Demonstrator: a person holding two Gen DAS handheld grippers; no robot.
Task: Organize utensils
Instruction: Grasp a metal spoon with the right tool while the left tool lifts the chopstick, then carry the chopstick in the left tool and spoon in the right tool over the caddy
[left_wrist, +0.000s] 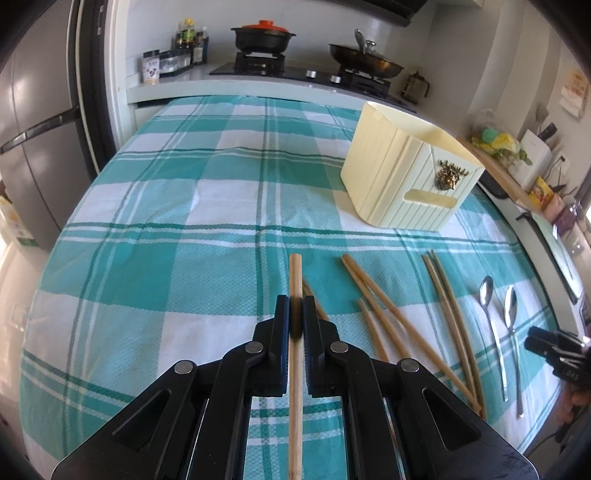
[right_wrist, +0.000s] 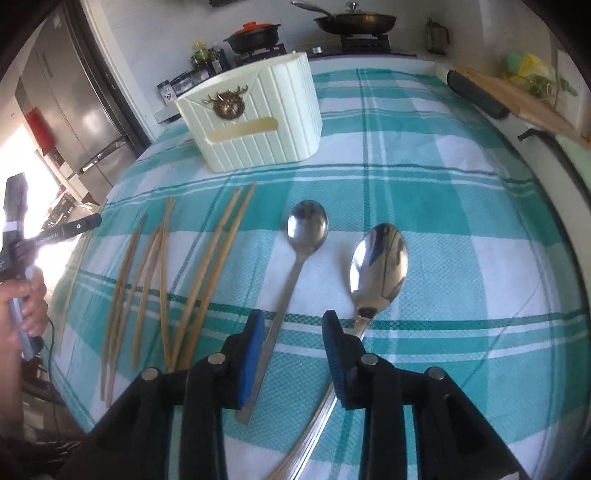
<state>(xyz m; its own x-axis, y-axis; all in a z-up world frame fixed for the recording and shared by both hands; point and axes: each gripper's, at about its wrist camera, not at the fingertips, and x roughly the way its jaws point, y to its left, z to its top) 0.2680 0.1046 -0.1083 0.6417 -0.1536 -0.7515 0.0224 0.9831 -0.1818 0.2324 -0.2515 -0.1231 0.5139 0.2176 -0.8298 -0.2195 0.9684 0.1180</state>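
Right — my left gripper (left_wrist: 295, 314) is clamped tight on one pale bamboo chopstick (left_wrist: 295, 280), lifted above the teal checked tablecloth (left_wrist: 166, 206). My right gripper (right_wrist: 293, 328) stands partly open, gripping nothing — two steel spoons (right_wrist: 306, 236) lie below it, the cream ribbed utensil holder (right_wrist: 255, 118) beyond.

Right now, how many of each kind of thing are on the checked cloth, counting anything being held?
Chopsticks: 7 as far as I can tell, 1 of them in the left claw
Spoons: 2
Cream utensil holder: 1
Total: 10
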